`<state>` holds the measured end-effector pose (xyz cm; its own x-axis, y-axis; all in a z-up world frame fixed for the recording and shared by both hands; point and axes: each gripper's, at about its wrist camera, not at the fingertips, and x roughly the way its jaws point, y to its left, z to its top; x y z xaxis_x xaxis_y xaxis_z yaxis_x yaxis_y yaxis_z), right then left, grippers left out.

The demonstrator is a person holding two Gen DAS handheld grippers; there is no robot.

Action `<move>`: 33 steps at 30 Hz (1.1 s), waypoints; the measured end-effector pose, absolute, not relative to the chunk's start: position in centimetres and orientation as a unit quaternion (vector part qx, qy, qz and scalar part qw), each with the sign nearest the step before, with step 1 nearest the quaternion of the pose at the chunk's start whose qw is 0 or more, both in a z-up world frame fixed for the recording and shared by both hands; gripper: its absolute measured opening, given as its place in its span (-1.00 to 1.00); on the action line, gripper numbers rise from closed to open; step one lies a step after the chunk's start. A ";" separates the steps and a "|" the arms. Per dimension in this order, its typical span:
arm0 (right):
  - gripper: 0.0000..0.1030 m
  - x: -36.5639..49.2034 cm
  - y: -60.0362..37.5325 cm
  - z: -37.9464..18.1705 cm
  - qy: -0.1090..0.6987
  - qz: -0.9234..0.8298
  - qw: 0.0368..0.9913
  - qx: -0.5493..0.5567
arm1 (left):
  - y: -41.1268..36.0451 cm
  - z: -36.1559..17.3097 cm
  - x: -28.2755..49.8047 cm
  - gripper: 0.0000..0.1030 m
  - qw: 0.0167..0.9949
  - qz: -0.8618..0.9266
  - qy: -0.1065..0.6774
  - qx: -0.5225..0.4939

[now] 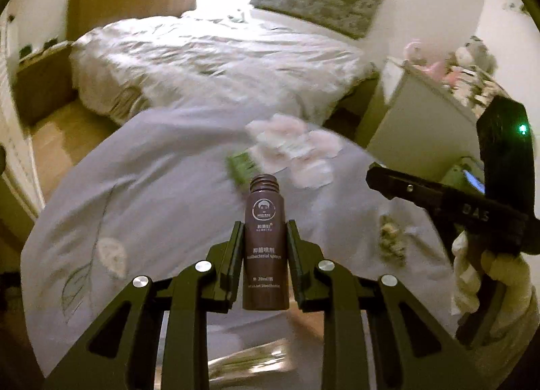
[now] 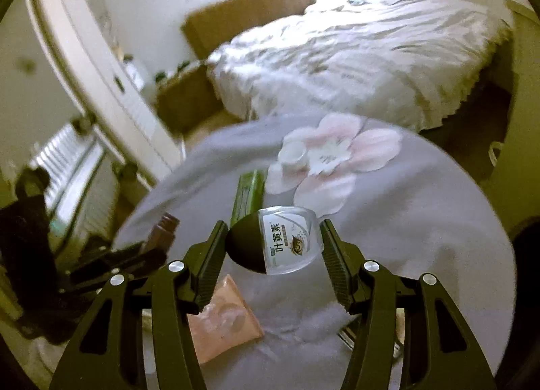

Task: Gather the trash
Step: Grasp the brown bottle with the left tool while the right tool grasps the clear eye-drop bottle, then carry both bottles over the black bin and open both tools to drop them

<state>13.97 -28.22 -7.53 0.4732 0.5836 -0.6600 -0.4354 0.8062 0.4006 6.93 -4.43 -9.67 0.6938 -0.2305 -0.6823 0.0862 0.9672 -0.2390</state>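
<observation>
My left gripper [image 1: 265, 231] is shut on a small brown uncapped spray bottle [image 1: 265, 248], held upright above a grey cloth-covered table [image 1: 152, 194]. My right gripper [image 2: 271, 231] is shut on a clear plastic bottle with a black cap [image 2: 275, 243], held sideways above the same table [image 2: 422, 221]. A green packet [image 1: 238, 167] lies ahead on the cloth and also shows in the right wrist view [image 2: 248, 194]. A pink sachet [image 2: 222, 322] lies under my right gripper. The left gripper and brown bottle [image 2: 162, 231] show at the left of the right wrist view.
A crumpled scrap [image 1: 391, 238] lies on the cloth at right. The right gripper's body [image 1: 472, 194] crosses the right of the left wrist view. A bed with a white quilt [image 1: 209, 62] stands beyond the table. A white cabinet [image 1: 415, 126] stands right.
</observation>
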 end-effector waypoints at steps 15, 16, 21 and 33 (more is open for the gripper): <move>0.09 10.6 -43.2 -3.5 0.346 0.200 0.897 0.188 | -17.1 -4.8 9.1 -0.52 0.918 -0.206 0.338 -0.038; 0.09 10.4 -44.1 -3.7 0.345 0.193 0.898 0.192 | -18.2 -4.8 9.3 -0.52 0.916 -0.215 0.338 -0.034; 0.09 9.6 -48.9 -4.4 0.338 0.154 0.902 0.220 | -22.8 -4.8 10.0 -0.52 0.907 -0.252 0.336 -0.019; 0.09 8.3 -56.8 -7.1 0.332 0.084 0.901 0.266 | -30.6 -6.0 10.7 -0.51 0.886 -0.309 0.345 0.009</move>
<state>8.34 -56.79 -7.07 0.7651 0.3275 -0.5544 0.0255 0.8449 0.5343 10.70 -30.57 -5.96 0.5709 -0.5418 -0.6168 0.5538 0.8088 -0.1979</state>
